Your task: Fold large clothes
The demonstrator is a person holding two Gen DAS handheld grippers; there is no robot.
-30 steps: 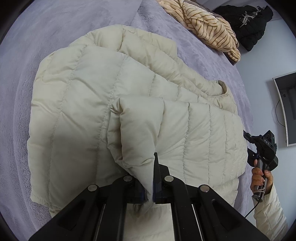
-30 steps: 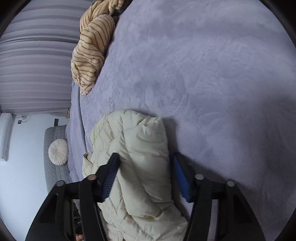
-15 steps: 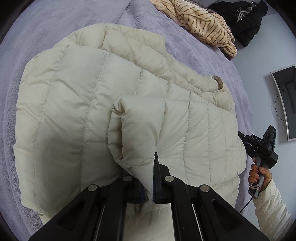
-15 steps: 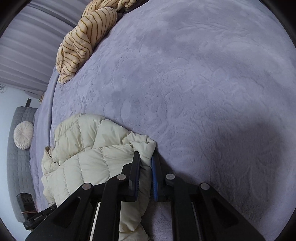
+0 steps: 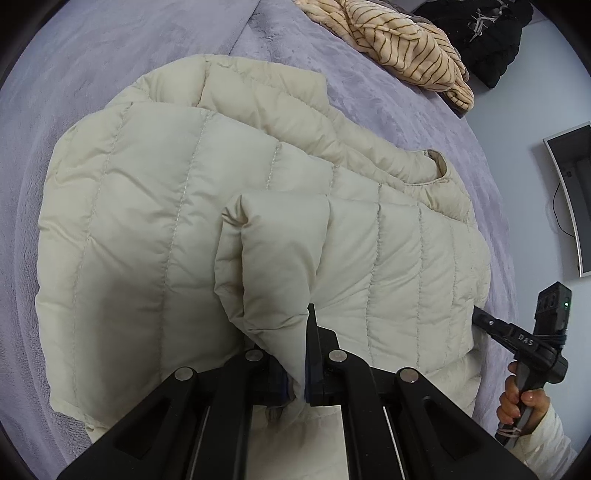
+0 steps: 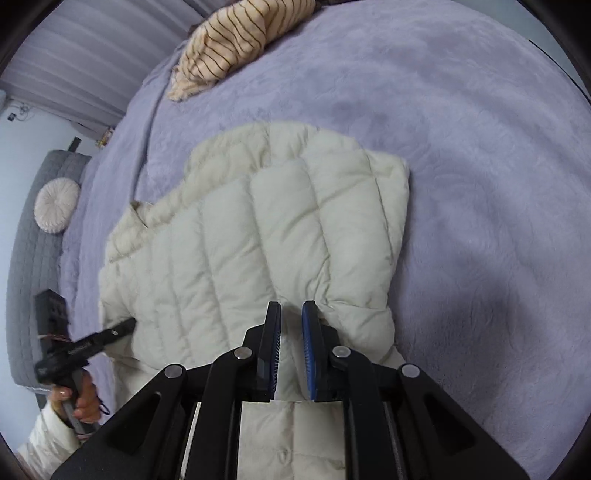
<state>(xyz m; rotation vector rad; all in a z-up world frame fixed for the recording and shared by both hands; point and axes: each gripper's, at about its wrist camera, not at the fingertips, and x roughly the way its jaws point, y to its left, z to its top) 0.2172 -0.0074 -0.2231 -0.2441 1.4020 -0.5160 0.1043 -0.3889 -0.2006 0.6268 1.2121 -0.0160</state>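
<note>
Fingers of the left gripper point(image 5: 304, 354) are closing tight on a puffed fold of the cream down jacket point(image 5: 207, 236), the fabric pinched between the two black pads and bulging up just ahead of them. Fingers of the right gripper point(image 6: 291, 350) are standing slightly apart, a narrow gap showing between the black pad and the blue pad, nothing clamped in that gap; the jacket's hem is lying just under and ahead of their tips.

Item: cream down jacket point(image 6: 258, 240), quilted in long stitched channels, matte shell, collar opening showing near the far edge. It is lying folded over on itself on the lilac bed cover point(image 5: 129, 40), one layer resting on another, with a sleeve or panel doubled back toward the left gripper.

Position: the jacket is spreading forward from both pairs of fingers, touching the left ones and sitting directly in front of the right ones. In the left wrist view the right gripper is appearing at the jacket's far right edge, held by the right hand point(image 5: 517, 404); in the right wrist view the left hand point(image 6: 83, 402) is gripping its handle beside the jacket's left edge.

Other goods on the bed: a striped tan garment point(image 6: 229, 40) is lying well apart from the jacket; a black garment point(image 5: 487, 33) is sitting beyond it.
</note>
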